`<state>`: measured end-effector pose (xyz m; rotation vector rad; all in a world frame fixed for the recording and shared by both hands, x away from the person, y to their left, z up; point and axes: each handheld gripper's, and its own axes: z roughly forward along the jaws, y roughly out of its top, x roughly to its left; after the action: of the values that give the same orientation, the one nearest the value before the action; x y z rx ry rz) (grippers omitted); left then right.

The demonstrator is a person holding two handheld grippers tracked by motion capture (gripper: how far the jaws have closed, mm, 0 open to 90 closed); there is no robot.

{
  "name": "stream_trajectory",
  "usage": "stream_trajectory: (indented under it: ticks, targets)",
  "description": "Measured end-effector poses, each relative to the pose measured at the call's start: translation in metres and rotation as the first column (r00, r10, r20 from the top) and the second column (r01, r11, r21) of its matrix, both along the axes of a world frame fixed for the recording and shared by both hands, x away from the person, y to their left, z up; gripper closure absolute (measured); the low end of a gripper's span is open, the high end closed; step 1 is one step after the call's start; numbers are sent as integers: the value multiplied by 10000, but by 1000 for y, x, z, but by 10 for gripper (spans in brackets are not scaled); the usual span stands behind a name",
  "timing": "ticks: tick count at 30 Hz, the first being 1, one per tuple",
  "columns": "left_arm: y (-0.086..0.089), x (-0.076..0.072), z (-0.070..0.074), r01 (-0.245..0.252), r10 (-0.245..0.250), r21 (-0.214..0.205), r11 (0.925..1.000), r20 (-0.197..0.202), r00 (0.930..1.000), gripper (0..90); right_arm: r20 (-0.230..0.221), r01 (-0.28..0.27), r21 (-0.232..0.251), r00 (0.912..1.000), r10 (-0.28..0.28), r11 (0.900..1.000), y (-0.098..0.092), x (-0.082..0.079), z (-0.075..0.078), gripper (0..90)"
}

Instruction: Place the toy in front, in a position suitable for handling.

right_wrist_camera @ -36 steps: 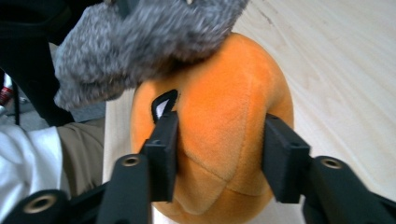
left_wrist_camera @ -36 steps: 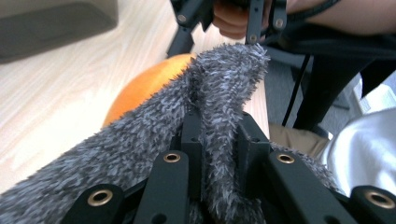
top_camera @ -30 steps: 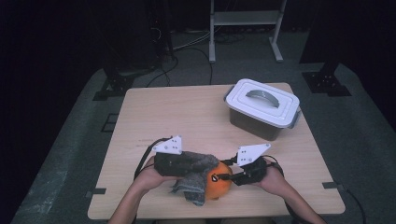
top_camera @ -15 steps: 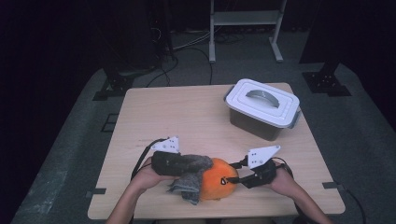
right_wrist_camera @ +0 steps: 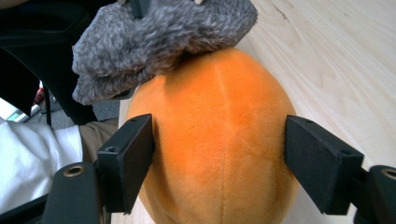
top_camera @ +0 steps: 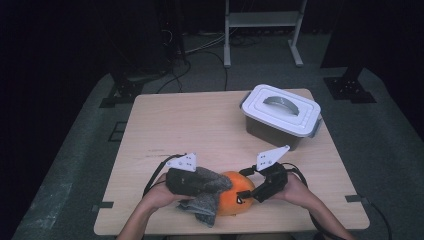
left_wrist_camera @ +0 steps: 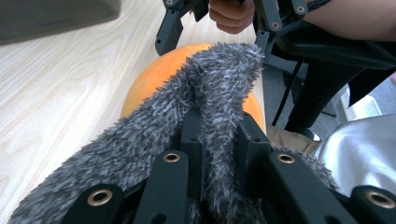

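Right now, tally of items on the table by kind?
Orange plush: 1
Grey fuzzy cloth: 1
Lidded box: 1
Total: 3

Plain bright orange for the plush ball [right_wrist_camera: 219, 140], mottled grey for the fuzzy cloth [left_wrist_camera: 205, 107]. Pale wood grain on the table [top_camera: 200, 125]; white lid over a grey box [top_camera: 280, 112].
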<state>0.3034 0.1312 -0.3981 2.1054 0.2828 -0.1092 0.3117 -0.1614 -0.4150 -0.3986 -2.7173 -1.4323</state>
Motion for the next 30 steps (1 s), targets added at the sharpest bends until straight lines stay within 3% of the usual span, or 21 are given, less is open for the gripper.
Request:
stream_trajectory:
  ticks: [2, 5, 9, 11, 12, 14, 15, 16, 19, 21, 23, 29, 30]
  targets:
    - [3, 1, 2, -105, 105, -49, 9999, 103, 9999, 762, 78, 84, 27, 9999, -84, 10000, -2, -2, -2, 417]
    - [4, 3, 6, -216, 218, -94, 9997, 215, 9995, 763, 682, 76, 8, 9976, -76, 10000, -2, -6, -1, 519]
    - [5, 4, 16, -371, 381, -242, 9990, 414, 9984, 763, 1252, 1, 389, 9921, -50, 9992, 1, -5, 7, 558]
    - [5, 6, 22, -447, 460, -225, 9987, 622, 9970, 763, 1697, -142, 341, 9855, 82, 9993, 5, -5, 10, 562]
    - [4, 7, 26, -477, 494, -270, 9985, 681, 9965, 763, 1697, -142, 341, 9855, 82, 9993, 5, -5, 10, 562]
    - [2, 8, 33, -460, 485, -334, 9984, 796, 9956, 763, 2108, -365, 248, 9771, 304, 9990, 10, -5, 14, 561]
    - [-1, 9, 35, -426, 441, -190, 9989, 917, 9948, 763, 2425, -690, -32, 9678, 677, 9976, 15, -7, 14, 561]
    - [-2, 10, 34, -437, 433, 17, 9990, 969, 9943, 763, 2502, -762, -94, 9652, 761, 9970, 16, -8, 14, 561]
    - [-2, 12, 27, -457, 439, 209, 9987, 807, 9958, 763, 2450, -835, -40, 9660, 820, 9965, 13, -9, 12, 561]
    - [1, 10, 15, -443, 439, 74, 9990, 421, 9981, 763, 2291, -741, -83, 9706, 741, 9972, 2, -10, 6, 558]
    - [4, 9, 10, -451, 450, 38, 9990, 283, 9986, 763, 2140, -613, -49, 9749, 609, 9981, -7, -11, 0, 553]
    - [13, 8, 3, -566, 565, 106, 9983, 66, 9984, 762, 1885, -506, 4, 9808, 496, 9987, -21, -14, -6, 534]
    - [14, 7, 2, -606, 606, 128, 9981, 14, 9982, 762, 1811, -445, 38, 9825, 431, 9990, -22, -15, -7, 483]
